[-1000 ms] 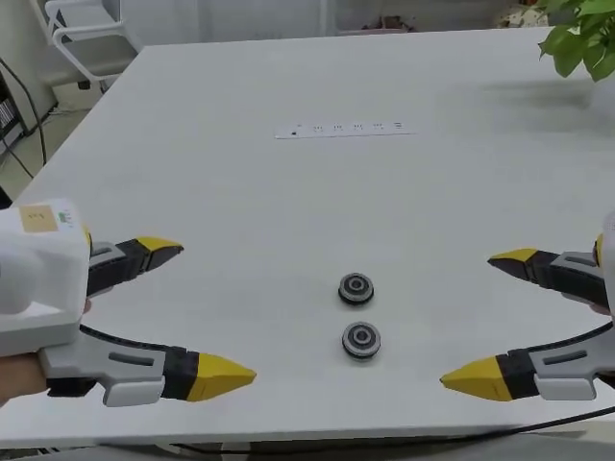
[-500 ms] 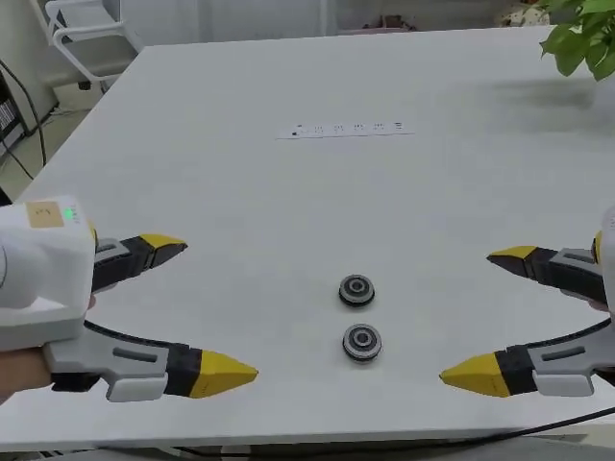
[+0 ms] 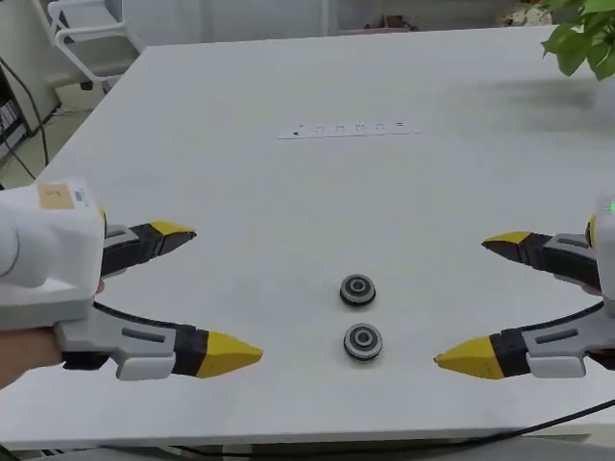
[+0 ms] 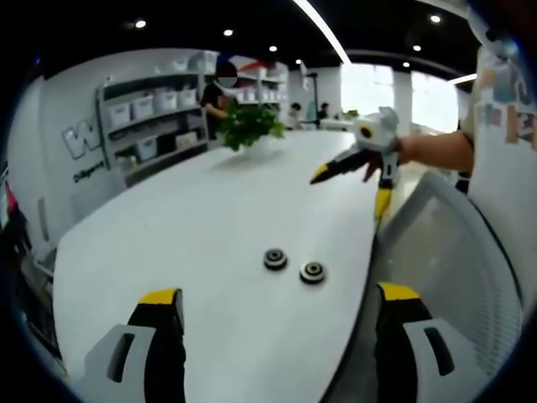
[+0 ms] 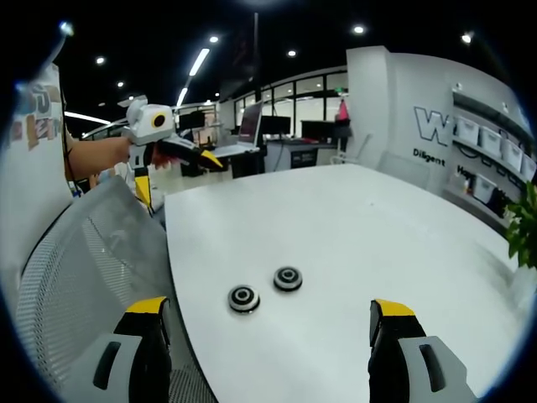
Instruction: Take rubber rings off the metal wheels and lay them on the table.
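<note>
Both grippers open and empty, edging toward 2 wheels; no ring off yet.

Lower left: left gripper, jaws spread wide, nothing held. Lower right: right gripper, same. Vs 1 s ago both sets of tips sit a bit higher in frame & slightly inward, while the wheels haven't shifted. Lower centre, between the grippers: near wheel, w/ far wheel just beyond it, not touching, both flat on table. Dark rubber rings look still fitted. Prob. approach only starting, whole task left. Upper centre: power strip. Top right corner: plant.
</note>
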